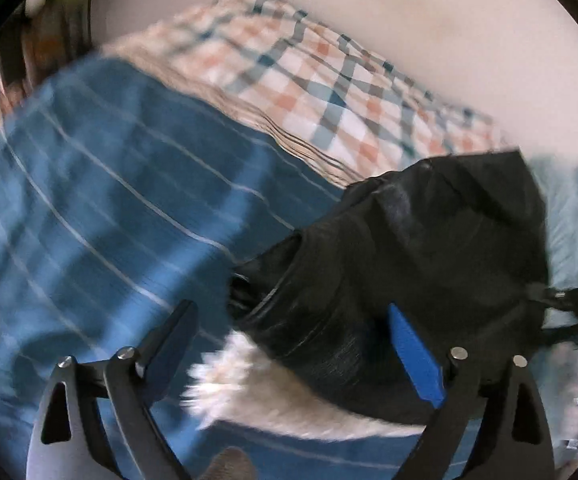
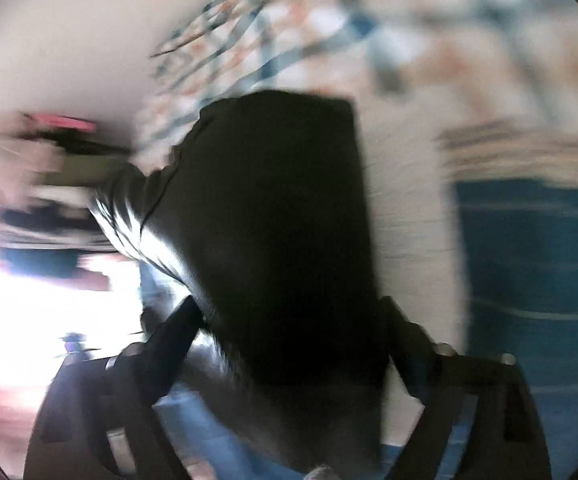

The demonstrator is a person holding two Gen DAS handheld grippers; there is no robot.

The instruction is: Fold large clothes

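While both views blur, the black garment (image 1: 429,248) lies bunched on the blue striped cover (image 1: 101,208), its pale fur trim (image 1: 273,396) near the left gripper (image 1: 293,352). That gripper's jaws stand wide (nothing pinched). The right gripper (image 2: 289,344) is spread wide too, dark cloth between its fingers but unpressed. A checked pillow (image 1: 317,92) lies behind.

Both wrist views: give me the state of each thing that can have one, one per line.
Black garment: bunched on the bed, partly folded, fuzzy cream trim showing.
Left gripper: jaws wide open, garment between them, not clamped.
Right gripper: jaws wide open over the garment; picture blurred.
Blue striped bedcover: spread flat.
Checked pillow: lying at the bed's far edge.
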